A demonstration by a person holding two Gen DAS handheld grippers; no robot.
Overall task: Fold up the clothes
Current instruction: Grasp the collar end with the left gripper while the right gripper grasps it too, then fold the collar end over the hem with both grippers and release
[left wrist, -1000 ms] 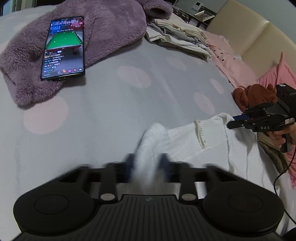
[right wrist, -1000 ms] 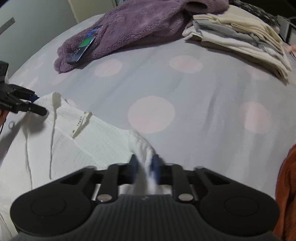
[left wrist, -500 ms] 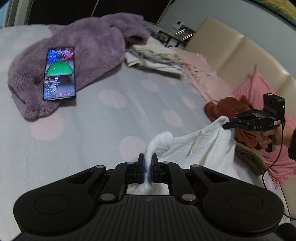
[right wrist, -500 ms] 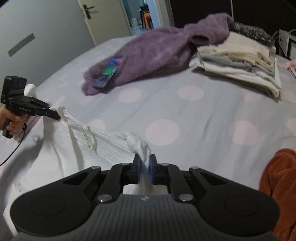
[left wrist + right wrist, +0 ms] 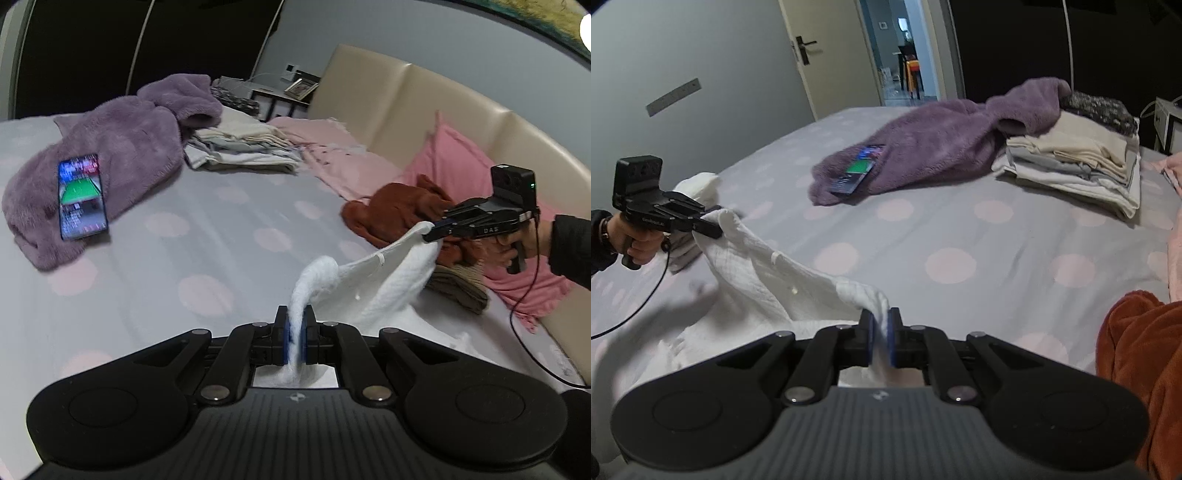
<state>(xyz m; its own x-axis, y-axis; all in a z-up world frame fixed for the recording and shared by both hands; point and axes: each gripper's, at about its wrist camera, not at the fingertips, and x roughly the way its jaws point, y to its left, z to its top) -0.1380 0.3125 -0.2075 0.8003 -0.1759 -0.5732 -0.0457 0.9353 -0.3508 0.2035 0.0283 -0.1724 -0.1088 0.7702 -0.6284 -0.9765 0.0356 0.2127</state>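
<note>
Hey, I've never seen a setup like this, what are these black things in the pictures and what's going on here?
They are two hand-held grippers, each carrying a camera that looks out along its fingers. One picture comes from the left gripper, the other from the right gripper; each view also shows the other gripper in a hand. Both are shut on a white garment, lifting it off a dotted bed. Also on the bed: a purple robe with a phone on it, a folded stack and a rust garment.

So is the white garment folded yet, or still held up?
Not folded: the white garment hangs stretched between left gripper and right gripper, both shut on it.
</note>
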